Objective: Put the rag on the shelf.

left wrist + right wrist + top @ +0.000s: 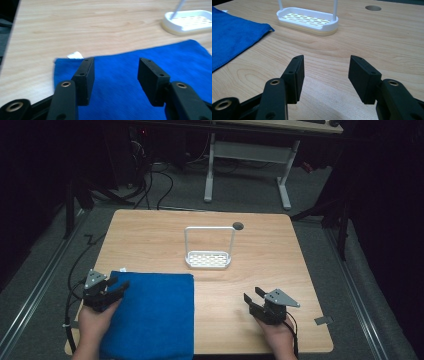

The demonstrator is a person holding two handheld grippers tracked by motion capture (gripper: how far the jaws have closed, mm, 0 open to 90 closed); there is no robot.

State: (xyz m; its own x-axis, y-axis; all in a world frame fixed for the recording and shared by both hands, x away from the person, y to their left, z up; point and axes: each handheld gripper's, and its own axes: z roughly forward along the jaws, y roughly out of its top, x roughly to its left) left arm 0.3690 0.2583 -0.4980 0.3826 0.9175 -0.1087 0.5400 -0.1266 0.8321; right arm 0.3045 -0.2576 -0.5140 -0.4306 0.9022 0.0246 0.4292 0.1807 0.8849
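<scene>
Left gripper (116,289) hovers over the blue towel (150,315) near its far-left corner, jaws spread wide w/ nothing between them — prob. lined up to pinch that edge. Towel lies flat at table's (270,250) near-left. Right gripper (254,299) is open too, over bare wood (facing the white rack (208,259)).

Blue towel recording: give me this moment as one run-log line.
left tool open over blue towel corner | right tool open above bare table | white rack untouched

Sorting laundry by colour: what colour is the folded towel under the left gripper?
Solid deep blue. The towel shows best in the high view.
</scene>
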